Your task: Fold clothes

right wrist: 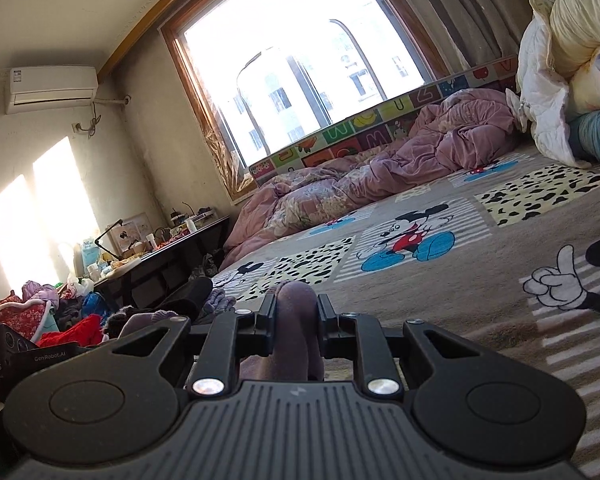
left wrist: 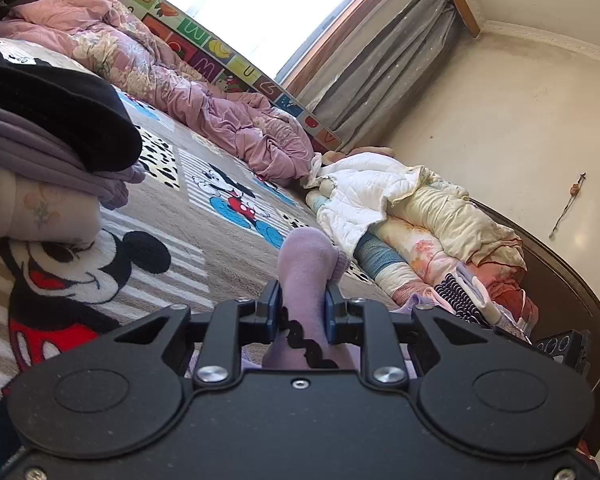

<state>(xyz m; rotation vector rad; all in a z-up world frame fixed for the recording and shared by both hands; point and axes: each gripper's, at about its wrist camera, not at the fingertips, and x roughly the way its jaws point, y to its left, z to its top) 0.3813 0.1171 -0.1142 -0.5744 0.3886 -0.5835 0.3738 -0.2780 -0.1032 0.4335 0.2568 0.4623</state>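
Observation:
A lilac sock-like garment (left wrist: 306,268) with a black wavy trim sticks up between the fingers of my left gripper (left wrist: 302,300), which is shut on it just above the cartoon-mouse blanket (left wrist: 203,248). In the right wrist view, my right gripper (right wrist: 295,312) is shut on a bunched fold of the same purple fabric (right wrist: 295,300), low over the blanket (right wrist: 440,320). The other gripper (right wrist: 15,354) shows at the left edge there. How the cloth hangs below the jaws is hidden by the gripper bodies.
A stack of folded clothes, black (left wrist: 59,108) on top of lilac (left wrist: 39,148), stands at the left. A pink duvet (left wrist: 171,80) lies along the window side. Rolled quilts (left wrist: 420,216) pile against the headboard. A cluttered desk (right wrist: 159,248) and loose clothes (right wrist: 71,320) lie beyond the bed.

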